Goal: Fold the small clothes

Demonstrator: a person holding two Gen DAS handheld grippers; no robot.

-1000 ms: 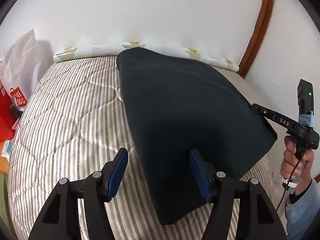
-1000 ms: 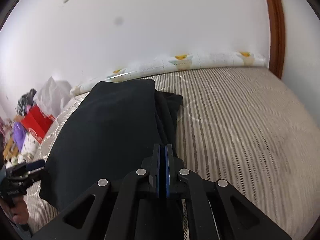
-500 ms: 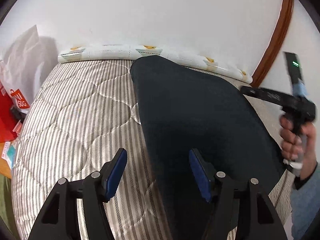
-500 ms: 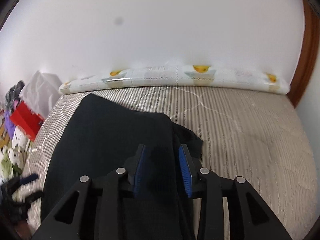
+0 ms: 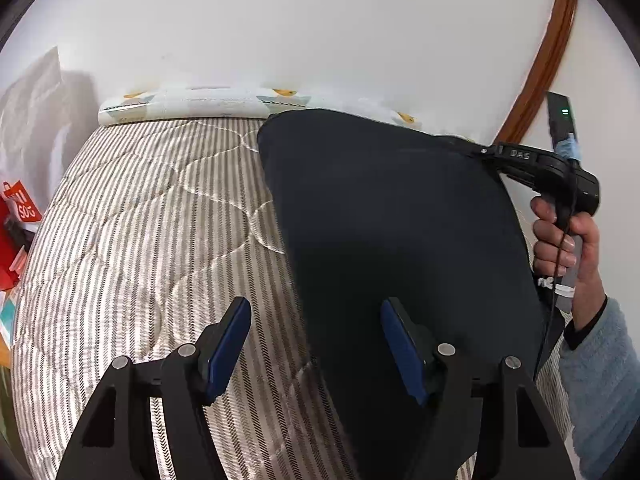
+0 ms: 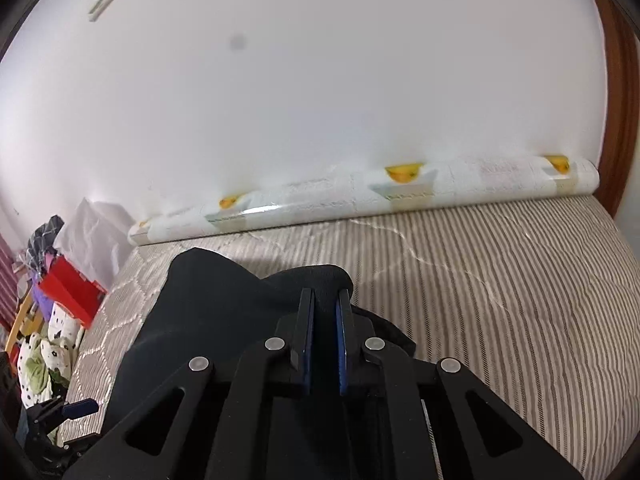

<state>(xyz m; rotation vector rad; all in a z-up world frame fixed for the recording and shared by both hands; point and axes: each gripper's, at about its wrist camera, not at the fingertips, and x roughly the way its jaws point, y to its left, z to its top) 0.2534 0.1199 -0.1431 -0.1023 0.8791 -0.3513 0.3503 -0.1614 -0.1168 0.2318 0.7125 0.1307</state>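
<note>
My right claw (image 6: 324, 334) has swung across the bed since a moment ago: it let go of the dark garment's (image 5: 392, 216) near right side, opened briefly, and is now closing again on the garment's far right corner. In the right wrist view a bunched fold of the black cloth sits between the blue pads, which stand narrow with a thin gap showing; I judge the cloth is being pinched, though I cannot see the pads fully pressed. In the left wrist view that claw's tip meets the garment's far right edge, with my hand (image 5: 568, 240) around the handle.

My left claw (image 5: 316, 344) has slid a little to the left and its jaws are opening a touch, standing wide and holding nothing. The garment's near left edge runs between its pads: the right pad lies over the cloth, the left pad over the bare striped mattress (image 5: 152, 240).

The garment lies flat on the mattress, already folded into a long panel reaching from the near edge to the rolled mat (image 6: 360, 200) at the far wall. To my mind, this new grip sets up the next fold.
</note>
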